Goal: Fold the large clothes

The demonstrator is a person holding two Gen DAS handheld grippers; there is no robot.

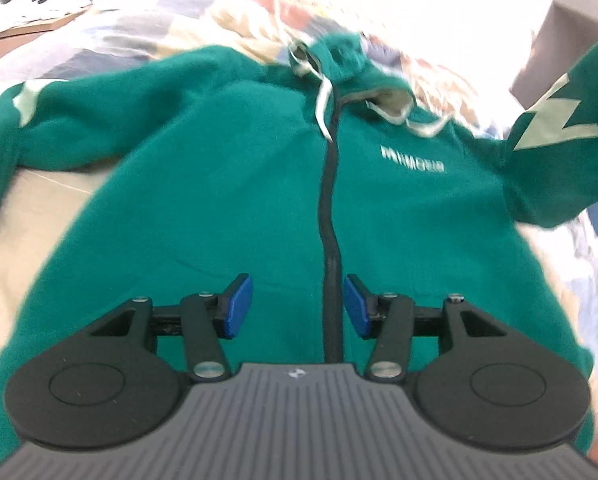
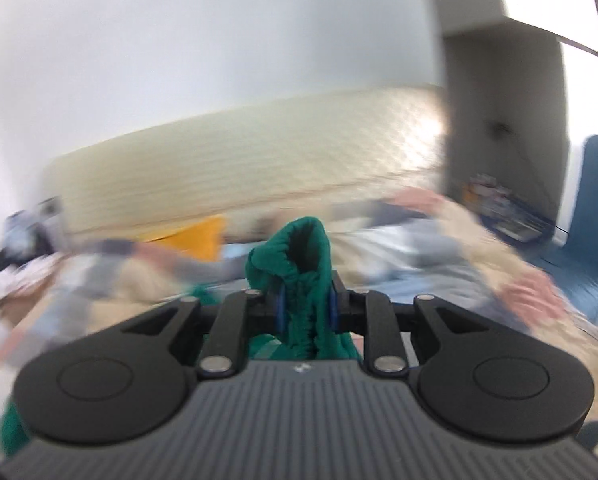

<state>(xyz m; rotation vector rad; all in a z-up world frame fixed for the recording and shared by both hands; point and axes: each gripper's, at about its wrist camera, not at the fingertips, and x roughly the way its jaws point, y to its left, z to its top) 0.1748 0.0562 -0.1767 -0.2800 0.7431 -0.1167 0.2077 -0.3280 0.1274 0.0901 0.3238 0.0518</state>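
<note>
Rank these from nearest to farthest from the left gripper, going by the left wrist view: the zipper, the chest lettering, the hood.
From the left gripper:
1. Zipper, running up between the open fingers.
2. Chest lettering, up and right.
3. Hood, at the top, farthest.

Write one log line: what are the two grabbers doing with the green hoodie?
left gripper: open, above green hoodie zipper | right gripper: shut on sleeve cuff, lifted | hoodie: unfolded on bed

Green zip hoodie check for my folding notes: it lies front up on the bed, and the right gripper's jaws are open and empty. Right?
Not quite. The right-wrist view shows the right gripper shut on the green zip hoodie's cuff. It does lie front up on the bed.
</note>
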